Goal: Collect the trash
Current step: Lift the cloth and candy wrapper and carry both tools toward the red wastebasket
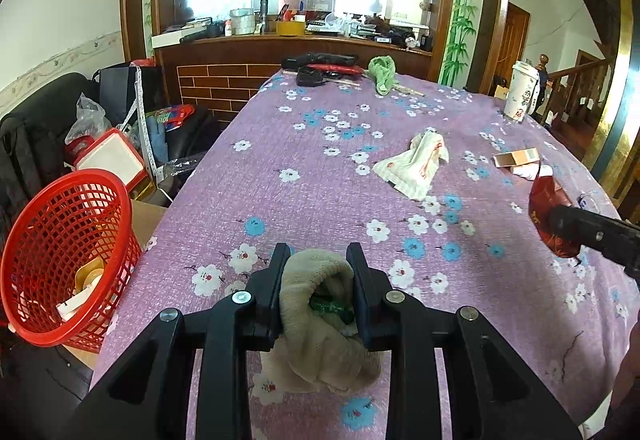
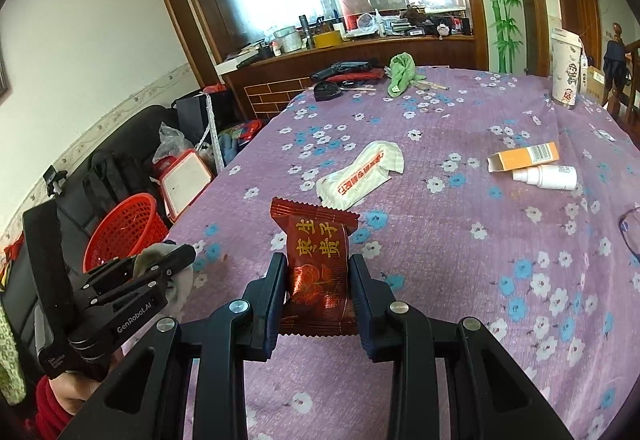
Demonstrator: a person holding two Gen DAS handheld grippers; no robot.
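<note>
Trash sits in both your grippers: your left gripper (image 1: 318,260) is clamped on a crumpled beige rag (image 1: 320,320) with something green tucked in its fold, and your right gripper (image 2: 316,272) is clamped on a red snack packet (image 2: 318,264), held upright above the table (image 2: 460,260). On the flowered cloth a white wrapper (image 2: 360,174) lies well ahead of you, with an orange box (image 2: 524,156) and a white bottle (image 2: 548,176) off to the right. At the table's left edge stands the red basket (image 1: 60,260), tilted, with scraps already inside.
</note>
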